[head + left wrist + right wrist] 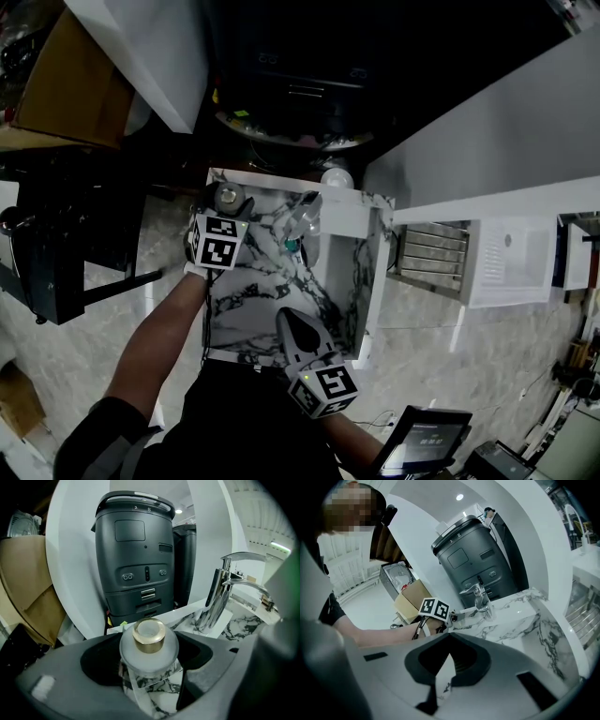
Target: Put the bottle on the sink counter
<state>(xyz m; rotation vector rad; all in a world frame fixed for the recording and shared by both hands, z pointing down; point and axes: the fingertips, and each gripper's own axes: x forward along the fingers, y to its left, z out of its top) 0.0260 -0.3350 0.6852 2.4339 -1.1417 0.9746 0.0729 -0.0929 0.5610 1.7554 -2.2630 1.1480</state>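
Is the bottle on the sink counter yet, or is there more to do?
Nearly. Done: the bottle is over the back corner of the marble counter, near the faucet. In hand: the left gripper is closed on it; whether its base touches the marble, I cannot tell. Left: set it down, let go. The right gripper is shut and empty.
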